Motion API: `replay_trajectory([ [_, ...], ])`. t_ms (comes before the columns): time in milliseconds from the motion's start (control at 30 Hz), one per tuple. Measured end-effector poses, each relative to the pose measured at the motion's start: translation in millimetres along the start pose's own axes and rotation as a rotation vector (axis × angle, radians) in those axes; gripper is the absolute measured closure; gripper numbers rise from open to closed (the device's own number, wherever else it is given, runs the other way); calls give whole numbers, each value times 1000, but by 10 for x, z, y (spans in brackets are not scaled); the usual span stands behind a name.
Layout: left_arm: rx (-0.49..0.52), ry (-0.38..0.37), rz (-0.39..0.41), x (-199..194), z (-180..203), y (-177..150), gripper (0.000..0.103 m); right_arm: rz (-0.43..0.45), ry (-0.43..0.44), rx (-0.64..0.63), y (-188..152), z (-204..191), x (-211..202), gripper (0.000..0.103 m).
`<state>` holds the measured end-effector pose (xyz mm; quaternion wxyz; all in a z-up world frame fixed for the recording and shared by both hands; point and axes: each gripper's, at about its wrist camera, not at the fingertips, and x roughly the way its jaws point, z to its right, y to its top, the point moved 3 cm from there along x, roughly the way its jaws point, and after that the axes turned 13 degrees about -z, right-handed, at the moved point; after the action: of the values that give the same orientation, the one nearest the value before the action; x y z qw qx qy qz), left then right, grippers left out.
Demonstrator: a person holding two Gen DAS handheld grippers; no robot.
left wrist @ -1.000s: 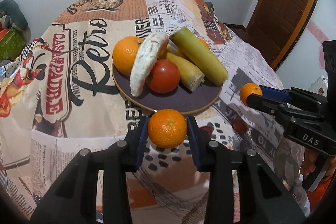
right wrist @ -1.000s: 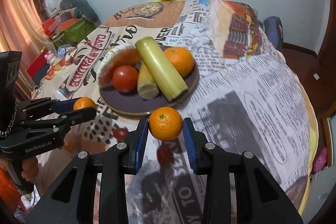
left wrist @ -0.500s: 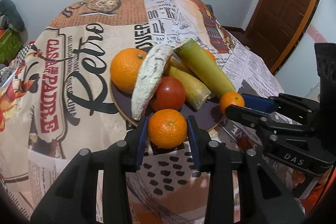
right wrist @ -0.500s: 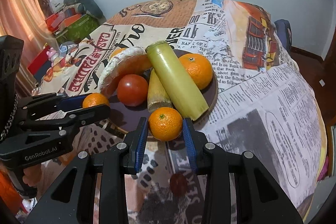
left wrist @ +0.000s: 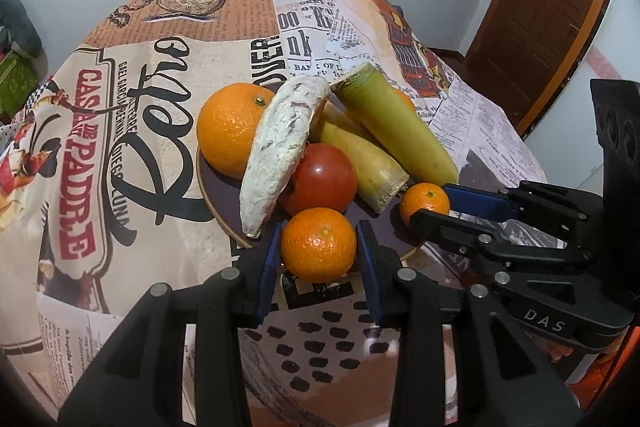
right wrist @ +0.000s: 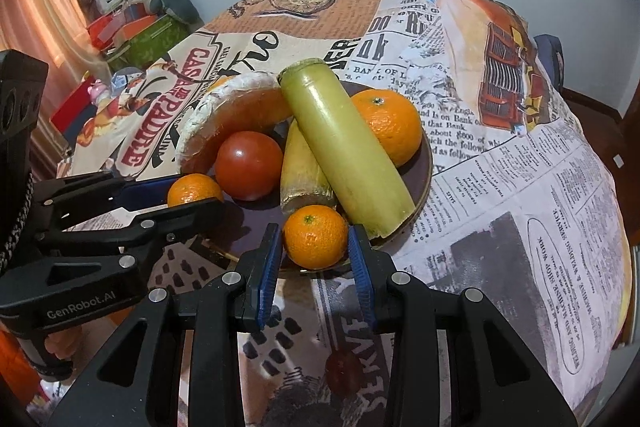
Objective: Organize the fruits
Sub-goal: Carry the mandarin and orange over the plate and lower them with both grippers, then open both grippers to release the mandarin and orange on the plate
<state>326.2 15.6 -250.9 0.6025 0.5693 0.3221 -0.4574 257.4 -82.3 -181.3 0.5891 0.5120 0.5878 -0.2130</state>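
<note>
From the left wrist view, the left gripper (left wrist: 319, 247) has its jaws clamped on a small mandarin (left wrist: 319, 244), held over the near rim of the dark plate (left wrist: 218, 205), which sits on the worktop (left wrist: 120, 155) under a newsprint cloth. The plate is already crowded: a large orange (left wrist: 232, 129), a tomato (left wrist: 322, 177), a pale rind-like slice (left wrist: 280, 159) leaning across them, and two green-yellow stalks (left wrist: 394, 135) propped on each other. The right gripper (left wrist: 430, 205) comes in from the side with a second mandarin (left wrist: 425, 201) pinched at its tips, close to the cut end of the shorter stalk. My worry is that the two tools meet over the same patch of bare plate and knock one another. From the right wrist view, the right gripper (right wrist: 312, 242) is closed on its mandarin (right wrist: 315, 236) right at the plate's front edge (right wrist: 428, 163), just below the shorter stalk (right wrist: 304, 167), while the left gripper (right wrist: 194, 197) holds its own fruit (right wrist: 195, 189) beside the tomato (right wrist: 249, 165). Whether either mandarin already touches the plate I can't quite tell from here. If one is let go this near the rim, a round fruit could well roll off onto the cloth, and a nudge to the long stalk (right wrist: 344, 147) might send the leaning pile sliding.
</note>
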Motion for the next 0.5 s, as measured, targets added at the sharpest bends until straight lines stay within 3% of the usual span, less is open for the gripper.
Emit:
replay_trajectory([
  [300, -10, 14, 15, -79, 11, -47, 66, -8, 2, 9, -5, 21, -32, 71],
  [500, -18, 18, 16, -150, 18, -90, 64, 5, -7, 14, -61, 16, -139, 63],
])
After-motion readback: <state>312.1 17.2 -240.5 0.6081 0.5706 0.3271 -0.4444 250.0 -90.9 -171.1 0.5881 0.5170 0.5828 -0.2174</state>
